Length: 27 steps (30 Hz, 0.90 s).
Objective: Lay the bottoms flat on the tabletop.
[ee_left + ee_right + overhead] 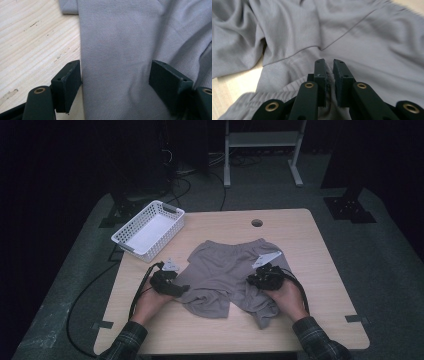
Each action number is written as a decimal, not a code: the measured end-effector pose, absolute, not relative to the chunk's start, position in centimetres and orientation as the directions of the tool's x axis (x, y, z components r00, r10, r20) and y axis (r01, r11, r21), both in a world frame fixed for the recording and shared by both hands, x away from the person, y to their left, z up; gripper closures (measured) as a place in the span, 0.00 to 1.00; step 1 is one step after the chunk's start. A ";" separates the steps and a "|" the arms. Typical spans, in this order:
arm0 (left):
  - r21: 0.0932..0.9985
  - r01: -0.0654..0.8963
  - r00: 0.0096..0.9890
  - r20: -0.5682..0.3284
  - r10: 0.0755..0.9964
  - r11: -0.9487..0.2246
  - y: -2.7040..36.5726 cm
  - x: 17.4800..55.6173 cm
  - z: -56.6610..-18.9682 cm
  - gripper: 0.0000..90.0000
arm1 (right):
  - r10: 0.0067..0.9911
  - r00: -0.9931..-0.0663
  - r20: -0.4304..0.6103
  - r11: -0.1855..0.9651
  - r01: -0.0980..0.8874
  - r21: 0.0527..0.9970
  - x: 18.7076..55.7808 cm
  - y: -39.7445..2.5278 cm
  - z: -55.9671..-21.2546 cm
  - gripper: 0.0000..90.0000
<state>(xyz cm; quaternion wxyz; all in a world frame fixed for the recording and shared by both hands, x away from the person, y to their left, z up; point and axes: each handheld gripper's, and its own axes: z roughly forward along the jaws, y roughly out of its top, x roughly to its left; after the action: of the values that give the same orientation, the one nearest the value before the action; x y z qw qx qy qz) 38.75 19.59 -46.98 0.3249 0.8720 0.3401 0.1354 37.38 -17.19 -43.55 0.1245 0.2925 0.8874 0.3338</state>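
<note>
My left tongs stand wide apart over the left edge of the grey shorts, one jaw on the bare tabletop side of the hem and the other on the cloth, nothing yet pinched between them. The shorts lie rumpled in the middle of the tabletop, waistband far from me, legs near me, with the white basket off at the far left, well apart from them. My right tongs are pressed together on a ridge of fabric by the ribbed band of the right side. The cloth looks light, soft and limp; I judge it will sag and fold wherever it is unsupported, and slip if I take too thin a bite. The doubled hems and the waistband seem the firmest places to grip.
</note>
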 end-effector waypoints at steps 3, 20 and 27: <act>0.659 0.505 0.731 0.015 0.682 -0.557 19.6 38.7 -47.0 0.28 | 0.618 -0.785 -0.051 0.590 0.419 0.690 36.6 -18.7 -42.6 0.90; 0.659 0.508 0.729 0.014 0.684 -0.555 19.6 38.7 -47.0 0.28 | 0.750 -0.658 -0.060 0.507 0.516 0.690 31.7 -29.4 -41.9 0.89; 0.657 0.511 0.728 0.013 0.686 -0.554 19.5 38.7 -47.0 0.28 | 0.764 -0.638 -0.091 0.554 0.579 0.598 30.3 -30.6 -43.7 0.74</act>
<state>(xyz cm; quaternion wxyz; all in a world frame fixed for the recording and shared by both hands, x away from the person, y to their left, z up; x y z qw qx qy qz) 38.72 19.55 -46.97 0.3239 0.8712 0.3435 0.1349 30.27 -30.57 -43.67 0.1730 0.3885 0.8644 0.2682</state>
